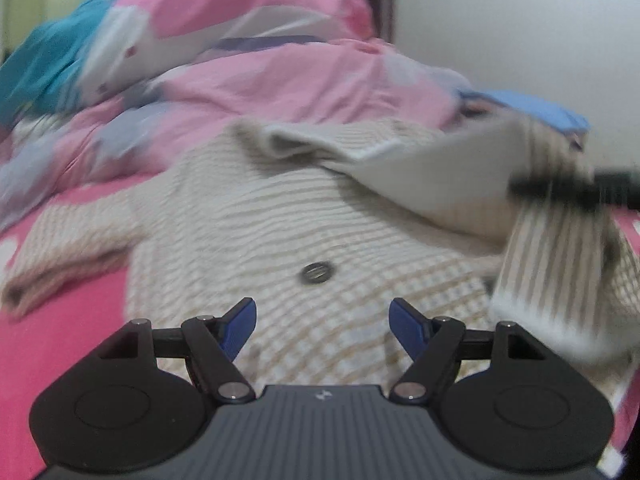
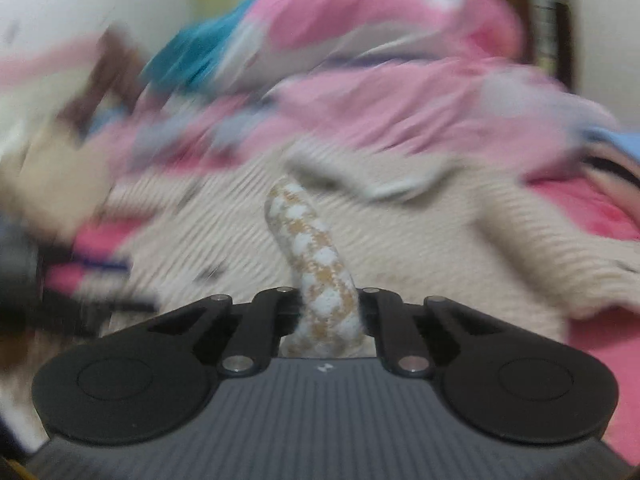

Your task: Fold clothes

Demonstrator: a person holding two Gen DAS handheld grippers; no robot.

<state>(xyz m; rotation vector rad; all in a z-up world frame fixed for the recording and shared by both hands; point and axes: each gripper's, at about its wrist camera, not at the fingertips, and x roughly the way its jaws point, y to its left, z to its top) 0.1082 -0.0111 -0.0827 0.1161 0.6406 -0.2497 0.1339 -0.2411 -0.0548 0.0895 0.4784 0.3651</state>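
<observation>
Right gripper point(image 2: 326, 308) pinching roll of checked cardigan point(image 1: 320, 220) fabric, lifting it. Left gripper point(image 1: 322, 322) hovering with jaws apart over button point(image 1: 317, 272). Cardigan lying spread mid-bed, near pink bedding point(image 1: 260, 76). Advice: keeping pinch firm, carrying fold across evenly.

Bedroom at home: rumpled pink duvet point(image 1: 280, 80) on bed (pink sheet point(image 1: 80, 320)).

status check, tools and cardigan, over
Left tool open, empty, over cardigan. Right tool shut on cardigan edge. Quilt piled behind, not blocking.
</observation>
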